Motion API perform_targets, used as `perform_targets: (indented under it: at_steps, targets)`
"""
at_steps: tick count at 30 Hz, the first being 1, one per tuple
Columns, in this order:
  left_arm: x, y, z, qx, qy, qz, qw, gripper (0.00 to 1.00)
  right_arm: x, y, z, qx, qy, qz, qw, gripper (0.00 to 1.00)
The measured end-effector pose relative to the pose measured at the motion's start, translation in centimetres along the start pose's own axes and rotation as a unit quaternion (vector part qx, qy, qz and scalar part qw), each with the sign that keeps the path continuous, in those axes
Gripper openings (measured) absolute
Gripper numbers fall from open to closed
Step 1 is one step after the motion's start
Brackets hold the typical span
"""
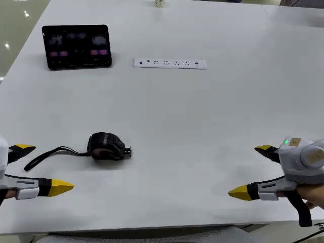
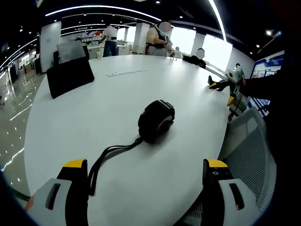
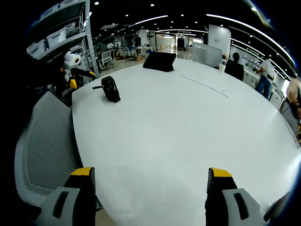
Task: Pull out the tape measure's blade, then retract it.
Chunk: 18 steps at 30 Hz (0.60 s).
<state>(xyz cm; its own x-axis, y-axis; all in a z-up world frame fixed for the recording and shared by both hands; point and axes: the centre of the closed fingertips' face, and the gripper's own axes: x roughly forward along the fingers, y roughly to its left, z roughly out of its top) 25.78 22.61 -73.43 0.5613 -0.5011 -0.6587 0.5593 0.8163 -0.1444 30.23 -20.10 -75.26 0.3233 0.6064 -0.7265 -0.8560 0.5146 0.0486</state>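
The left gripper (image 1: 48, 167), jaws wide apart and empty, sits just left of the tape measure (image 1: 107, 147), whose strap (image 1: 50, 154) trails toward it. The right gripper (image 1: 245, 170), likewise spread and empty, is well right of the tape measure. The left gripper view adds a mesh chair (image 2: 244, 155) by the table (image 1: 202, 126) edge nearest the tape measure; bare tabletop stretches beyond.

The left tongs (image 1: 50, 167) and right tongs (image 1: 244, 170) hover well apart, jaws spread, empty.
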Motion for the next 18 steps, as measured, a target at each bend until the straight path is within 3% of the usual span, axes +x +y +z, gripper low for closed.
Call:
perform_targets:
  at_steps: [11,18]
  targets:
    - [0.11,-0.42,-0.27,0.001,0.011,-0.015,0.9998,0.99,-0.35,0.18,-0.24,0.001,0.002,-0.001,1.0000,0.99]
    - [-0.14,-0.17,-0.37,0.002,0.012,-0.011,0.9999,0.99,-0.42,0.72,-0.14,-0.001,0.001,0.001,1.0000,0.99]
